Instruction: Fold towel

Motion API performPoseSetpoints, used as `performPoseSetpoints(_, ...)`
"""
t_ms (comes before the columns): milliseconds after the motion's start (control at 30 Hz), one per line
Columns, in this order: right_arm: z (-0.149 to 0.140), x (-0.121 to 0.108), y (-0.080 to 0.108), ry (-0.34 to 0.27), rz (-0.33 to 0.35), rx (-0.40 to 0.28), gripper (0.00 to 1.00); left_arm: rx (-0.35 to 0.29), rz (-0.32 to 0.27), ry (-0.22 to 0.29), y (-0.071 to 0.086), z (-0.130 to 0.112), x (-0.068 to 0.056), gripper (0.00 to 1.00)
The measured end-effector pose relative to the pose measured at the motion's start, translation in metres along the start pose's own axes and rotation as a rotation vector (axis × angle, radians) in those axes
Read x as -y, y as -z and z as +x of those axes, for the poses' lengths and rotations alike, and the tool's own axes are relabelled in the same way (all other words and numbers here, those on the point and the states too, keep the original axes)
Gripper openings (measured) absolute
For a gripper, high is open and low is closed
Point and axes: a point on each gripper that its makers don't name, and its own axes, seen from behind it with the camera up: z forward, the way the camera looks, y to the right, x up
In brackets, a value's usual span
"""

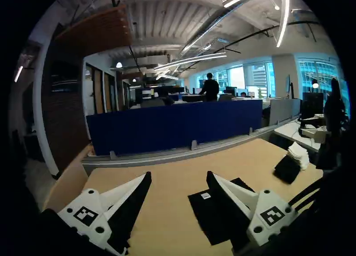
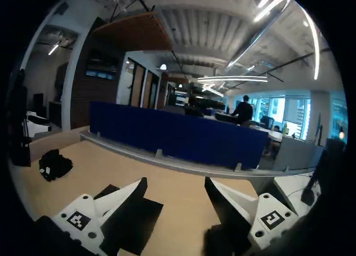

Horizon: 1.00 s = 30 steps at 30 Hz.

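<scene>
The left gripper and right gripper are held wide and empty. The black towel lies flat on the table, ungrasped. Folding is judged not yet begun.

Matt black cloth towel, smooth pale wood table

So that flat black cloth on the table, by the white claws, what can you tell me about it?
The black towel lies spread flat on the pale wooden table: thin, soft-looking fabric, roughly rectangular, with a small white tag by its far edge. It sits under one finger of the open left gripper; whether that finger touches it is unclear.
</scene>
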Motion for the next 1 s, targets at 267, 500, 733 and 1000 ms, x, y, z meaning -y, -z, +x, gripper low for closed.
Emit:
performPoseSetpoints(267, -0.006, 0.031, -0.007, 0.063, 0.106, 0.048, 1.00, 0.037, -0.107, -0.030, -0.020, -0.016, -0.043, 0.92)
performPoseSetpoints(500, -0.012, 0.039, -0.014, 0.062, 0.130, 0.058, 1.00, 0.047, -0.124, -0.044, -0.028, -0.025, -0.054, 0.92)
performPoseSetpoints(733, -0.029, 0.050, -0.022, 0.059, 0.155, 0.071, 1.00, 0.076, -0.138, -0.059, -0.038, -0.053, -0.065, 0.92)
performPoseSetpoints(1000, -0.071, 0.059, -0.029, 0.073, 0.175, 0.115, 1.00, 0.136, -0.162, -0.061, -0.051, -0.103, -0.078, 0.92)
